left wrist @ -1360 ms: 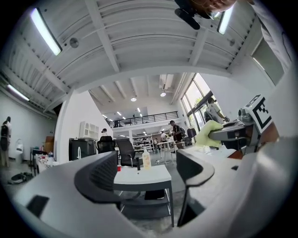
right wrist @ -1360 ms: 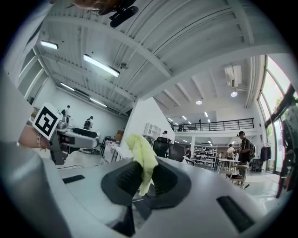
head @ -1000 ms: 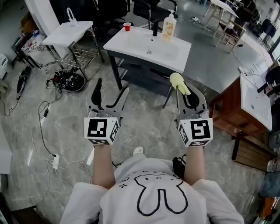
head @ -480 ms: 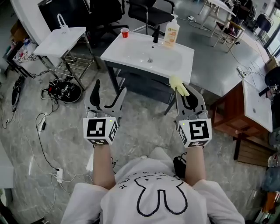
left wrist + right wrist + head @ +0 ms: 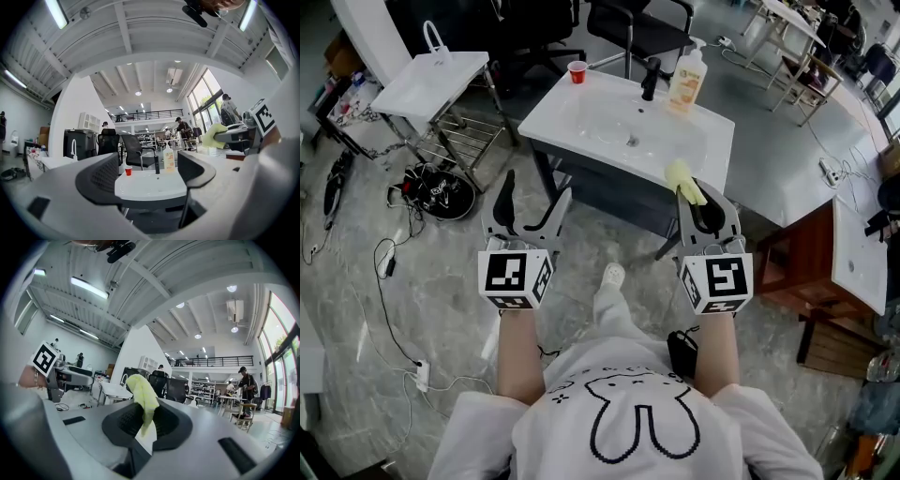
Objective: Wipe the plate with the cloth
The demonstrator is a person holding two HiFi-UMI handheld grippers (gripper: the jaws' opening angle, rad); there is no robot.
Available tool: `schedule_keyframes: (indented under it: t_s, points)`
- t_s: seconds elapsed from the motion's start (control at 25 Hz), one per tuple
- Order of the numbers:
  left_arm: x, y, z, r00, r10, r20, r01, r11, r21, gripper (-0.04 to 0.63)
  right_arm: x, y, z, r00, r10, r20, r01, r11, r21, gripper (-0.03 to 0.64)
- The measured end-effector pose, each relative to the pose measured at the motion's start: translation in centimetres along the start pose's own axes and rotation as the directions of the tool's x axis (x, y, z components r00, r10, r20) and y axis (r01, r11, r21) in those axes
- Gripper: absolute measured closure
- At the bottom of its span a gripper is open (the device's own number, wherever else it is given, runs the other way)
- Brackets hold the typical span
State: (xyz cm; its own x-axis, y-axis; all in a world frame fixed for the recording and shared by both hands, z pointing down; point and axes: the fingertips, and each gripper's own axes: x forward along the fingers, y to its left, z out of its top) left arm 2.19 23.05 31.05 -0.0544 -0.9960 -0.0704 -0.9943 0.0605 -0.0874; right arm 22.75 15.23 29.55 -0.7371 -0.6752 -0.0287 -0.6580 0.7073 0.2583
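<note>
My right gripper [image 5: 705, 199] is shut on a yellow cloth [image 5: 683, 180], which sticks out past its fingertips; the right gripper view shows the cloth [image 5: 143, 399] pinched between the dark pads. My left gripper [image 5: 537, 192] is open and holds nothing, and its jaws [image 5: 147, 176] stand wide apart. Both are held level at waist height above the floor, short of a white sink counter [image 5: 565, 97]. No plate shows in any view.
On the sink counter stand a black faucet [image 5: 652, 78], a soap bottle [image 5: 686, 70] and a red cup [image 5: 577, 71]. A second white sink stand [image 5: 431, 80] is at the left, with cables [image 5: 431, 180] below it. A wooden cabinet [image 5: 797, 253] stands at the right.
The sink counter has come closer to both grippers and a foot has stepped forward. Both grippers keep their pose, the right still on the cloth.
</note>
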Motion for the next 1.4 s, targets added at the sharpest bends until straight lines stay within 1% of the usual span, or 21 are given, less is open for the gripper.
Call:
schedule_keyframes:
  t_s: [0.12,0.24,0.44,0.52,0.64,0.76,0.96,1.08,1.2,1.32,1.4]
  points:
    - [3.4,1.5,-0.7,1.0,0.015,-0.006,-0.015,1.0,-0.001,0.207,3.9,-1.3,-1.0,1.0,0.016,0.0,-0.016,1.0,0.002,0.568]
    - [7.5,2.5,-1.2,1.0,0.012,-0.02,-0.011,1.0,0.008,0.207,8.2,-2.8,-2.0,1.0,0.029,-0.008,-0.029,1.0,0.012,0.568]
    - [15.7,4.4,-2.4,0.998,0.009,-0.068,-0.006,0.999,0.042,0.207,15.9,-5.9,-4.1,0.998,0.051,-0.03,-0.05,0.998,0.033,0.568]
    - [19.0,4.9,-3.2,0.997,0.001,-0.082,0.002,0.999,0.044,0.208,18.8,-7.2,-5.2,0.997,0.058,-0.042,-0.056,0.997,0.043,0.568]
    - [23.4,5.7,-4.2,0.995,-0.011,-0.1,0.014,0.999,0.032,0.209,22.6,-9.0,-6.7,0.996,0.065,-0.066,-0.061,0.997,0.053,0.568]
    - [27.3,6.5,-5.9,0.99,-0.023,-0.138,0.025,1.0,0.011,0.209,25.9,-10.4,-8.4,0.993,0.072,-0.098,-0.065,0.995,0.073,0.568]
    - [31.5,7.7,-7.9,0.981,-0.039,-0.189,0.024,0.996,-0.081,0.209,29.3,-11.5,-11.3,0.979,0.104,-0.176,-0.09,0.992,0.089,0.568]
    - [32.8,7.7,-9.4,0.97,-0.06,-0.235,0.035,0.993,-0.111,0.209,30.4,-11.6,-13.3,0.963,0.125,-0.237,-0.102,0.989,0.11,0.568]
    - [34.3,8.0,-12.2,0.952,-0.094,-0.291,0.059,0.99,-0.129,0.209,31.9,-10.9,-16.4,0.943,0.153,-0.295,-0.116,0.984,0.139,0.568]
    - [35.8,8.1,-15.2,0.928,-0.136,-0.347,0.092,0.986,-0.142,0.209,33.2,-9.9,-19.8,0.918,0.175,-0.357,-0.123,0.979,0.166,0.568]
    - [36.9,7.8,-17.1,0.908,-0.179,-0.38,0.13,0.98,-0.149,0.209,33.9,-9.2,-22.2,0.895,0.187,-0.405,-0.128,0.977,0.168,0.568]
